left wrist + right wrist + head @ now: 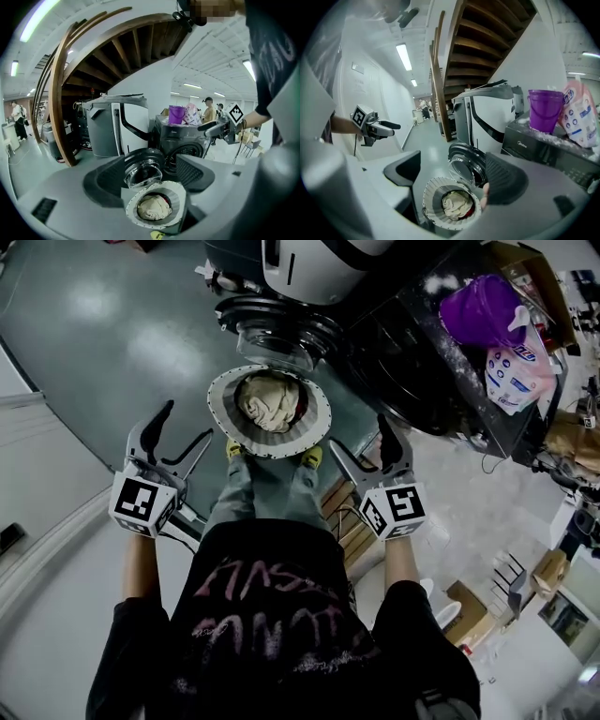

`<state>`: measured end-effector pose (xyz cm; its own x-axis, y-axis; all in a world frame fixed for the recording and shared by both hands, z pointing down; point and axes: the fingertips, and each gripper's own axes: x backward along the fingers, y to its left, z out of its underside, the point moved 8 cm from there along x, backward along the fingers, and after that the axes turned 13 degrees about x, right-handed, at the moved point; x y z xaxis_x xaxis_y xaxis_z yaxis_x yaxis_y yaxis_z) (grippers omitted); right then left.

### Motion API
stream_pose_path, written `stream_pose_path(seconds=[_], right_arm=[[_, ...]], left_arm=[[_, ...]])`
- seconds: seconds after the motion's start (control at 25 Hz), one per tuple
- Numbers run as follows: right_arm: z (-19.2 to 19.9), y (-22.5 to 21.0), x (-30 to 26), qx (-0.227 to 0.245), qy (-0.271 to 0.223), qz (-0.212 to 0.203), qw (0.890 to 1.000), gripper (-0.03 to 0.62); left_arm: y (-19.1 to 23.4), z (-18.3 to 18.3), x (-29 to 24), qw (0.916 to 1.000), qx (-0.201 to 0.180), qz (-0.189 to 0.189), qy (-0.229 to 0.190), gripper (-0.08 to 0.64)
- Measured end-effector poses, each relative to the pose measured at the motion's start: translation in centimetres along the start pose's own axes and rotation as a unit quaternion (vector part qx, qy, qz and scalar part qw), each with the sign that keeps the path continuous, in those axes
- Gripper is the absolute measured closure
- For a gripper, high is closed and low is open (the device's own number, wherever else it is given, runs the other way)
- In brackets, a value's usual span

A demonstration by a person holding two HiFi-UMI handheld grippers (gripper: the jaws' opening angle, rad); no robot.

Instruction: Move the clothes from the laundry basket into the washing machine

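1. Currently the clothes (269, 401), a cream bundle with a bit of red showing, lie in the round white laundry basket (223, 409). It stands on the grey floor just ahead of the person's yellow shoes (311, 457).
2. Just beyond the basket, the round glass door (277, 332) of the dark washing machine (412, 362) stands open.
3. To the basket's left, the left gripper (186, 427) hovers clear of the rim, its jaws spread with nothing between them.
4. To the basket's right, the right gripper (358, 437) hovers likewise, jaws spread and empty.
5. On top of the machine stand a purple bucket (483, 310) and a white refill bag (514, 371).
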<state>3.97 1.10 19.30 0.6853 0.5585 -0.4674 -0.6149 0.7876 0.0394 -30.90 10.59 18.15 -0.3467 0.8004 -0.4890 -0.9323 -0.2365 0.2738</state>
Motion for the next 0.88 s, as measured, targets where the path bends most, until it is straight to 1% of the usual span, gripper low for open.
stream_pose_path(seconds=[0.2, 0.36, 0.48, 0.6, 0.72, 0.8, 0.88], right_arm=[[1.3, -0.7, -1.6, -0.001, 0.011, -0.038, 0.999, 0.160], [2.7, -1.1, -3.3, 0.013, 0.028, -0.055, 0.998, 0.160], [4.1, -1.1, -4.9, 0.027, 0.046, -0.072, 0.996, 0.160], [5.5, -0.6, -6.8, 0.042, 0.056, -0.096, 0.993, 0.160], [7.5, -0.1, -8.6, 0.044, 0.067, -0.114, 0.990, 0.160], [9.4, 0.3, -9.9, 0.045, 0.081, -0.120, 0.988, 0.160], [11.3, 0.7, -11.0, 0.049, 0.096, -0.129, 0.986, 0.160]], left_arm=[[0.5, 1.6, -2.1, 0.9982, -0.030, 0.016, 0.049, 0.216], [0.8, 2.3, -4.1, 0.9962, -0.052, 0.032, 0.062, 0.216], [1.1, 3.5, -6.0, 0.9934, -0.062, 0.047, 0.084, 0.216], [0.9, 5.1, -7.7, 0.9879, -0.091, 0.059, 0.110, 0.216], [0.8, 7.6, -9.3, 0.9794, -0.123, 0.070, 0.144, 0.216], [1.2, 9.6, -10.3, 0.9738, -0.137, 0.074, 0.166, 0.216], [1.8, 11.7, -11.5, 0.9696, -0.141, 0.077, 0.185, 0.216]])
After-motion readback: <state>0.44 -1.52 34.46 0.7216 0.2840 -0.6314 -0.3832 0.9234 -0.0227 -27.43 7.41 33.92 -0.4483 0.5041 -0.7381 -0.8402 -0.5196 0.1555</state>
